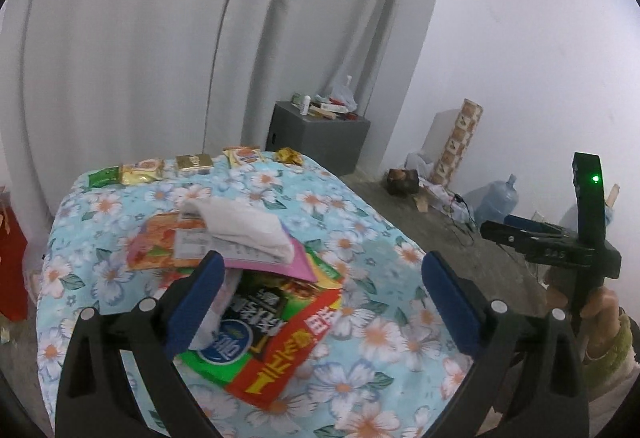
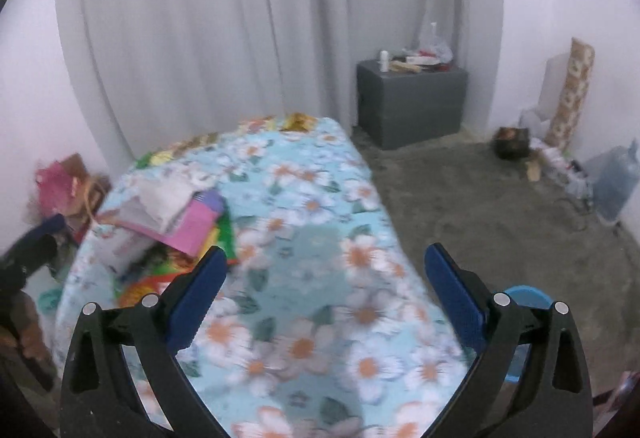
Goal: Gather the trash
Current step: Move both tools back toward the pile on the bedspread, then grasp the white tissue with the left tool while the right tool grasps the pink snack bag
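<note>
Little can be read. In the left wrist view, the red and green snack wrapper (image 1: 276, 342) lying on the flowered bed (image 1: 360, 222) carries large yellow Chinese characters on its red band, seen upside down; I cannot make out which characters they are. On the same wrapper, a blue oval logo (image 1: 226, 344) holds white characters, and the black panel beside it bears white Chinese characters, also inverted and not legible. The white paper slip (image 1: 200, 242) under the folded cloth shows lines of small print, too fine to read. The right wrist view is blurred, and no text can be read there.
</note>
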`<state>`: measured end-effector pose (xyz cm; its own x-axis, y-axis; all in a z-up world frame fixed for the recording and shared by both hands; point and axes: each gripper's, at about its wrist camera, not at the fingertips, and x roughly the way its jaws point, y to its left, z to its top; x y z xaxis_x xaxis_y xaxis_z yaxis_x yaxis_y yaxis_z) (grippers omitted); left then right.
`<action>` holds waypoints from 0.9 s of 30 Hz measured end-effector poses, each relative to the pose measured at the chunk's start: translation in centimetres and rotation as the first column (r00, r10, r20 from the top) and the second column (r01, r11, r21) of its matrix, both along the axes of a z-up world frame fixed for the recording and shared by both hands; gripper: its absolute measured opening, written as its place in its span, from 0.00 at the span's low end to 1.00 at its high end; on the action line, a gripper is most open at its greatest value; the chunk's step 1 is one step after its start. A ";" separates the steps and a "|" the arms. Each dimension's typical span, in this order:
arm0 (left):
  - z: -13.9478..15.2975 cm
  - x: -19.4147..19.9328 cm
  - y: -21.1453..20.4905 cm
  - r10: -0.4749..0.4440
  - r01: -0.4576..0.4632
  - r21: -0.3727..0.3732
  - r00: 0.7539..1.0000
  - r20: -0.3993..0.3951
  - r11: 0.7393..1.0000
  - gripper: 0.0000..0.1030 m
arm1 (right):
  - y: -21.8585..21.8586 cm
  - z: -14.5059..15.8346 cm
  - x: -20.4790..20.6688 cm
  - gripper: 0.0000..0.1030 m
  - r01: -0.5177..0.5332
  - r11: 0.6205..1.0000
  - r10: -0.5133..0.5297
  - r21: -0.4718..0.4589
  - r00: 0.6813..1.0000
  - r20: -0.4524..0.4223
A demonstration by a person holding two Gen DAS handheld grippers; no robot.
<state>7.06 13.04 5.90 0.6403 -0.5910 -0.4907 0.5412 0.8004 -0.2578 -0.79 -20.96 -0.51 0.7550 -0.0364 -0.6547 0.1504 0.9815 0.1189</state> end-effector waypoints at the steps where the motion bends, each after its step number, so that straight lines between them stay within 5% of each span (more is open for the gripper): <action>1: 0.0 0.1 0.3 0.008 -0.008 -0.001 1.000 0.005 1.000 0.94 | 0.3 0.1 0.2 0.92 -0.011 1.000 0.011 0.019 1.000 -0.004; 8: 0.2 2.5 1.0 0.025 -0.025 -0.010 0.999 0.031 1.000 0.94 | 1.3 -0.8 3.3 0.89 -0.077 0.962 0.085 0.264 0.996 -0.022; 12: 0.5 5.0 -0.4 -0.014 0.013 0.020 0.999 0.047 1.000 0.94 | 1.1 -2.6 5.4 0.72 -0.070 0.879 0.107 0.471 0.993 -0.053; 17: -0.4 9.3 -3.6 -0.076 0.076 0.155 0.997 -0.007 0.985 0.94 | 0.7 -5.4 7.1 0.63 -0.016 0.779 0.124 0.626 0.984 -0.128; 22: -3.4 13.6 -6.7 -0.064 0.081 0.358 0.996 -0.059 0.930 0.93 | 1.3 -6.3 8.6 0.64 -0.029 0.701 0.183 0.712 0.973 -0.140; 27: -6.1 15.9 -6.6 -0.015 0.061 0.422 0.993 -0.113 0.905 0.76 | 1.5 -7.3 10.4 0.65 -0.010 0.610 0.227 0.792 0.960 -0.162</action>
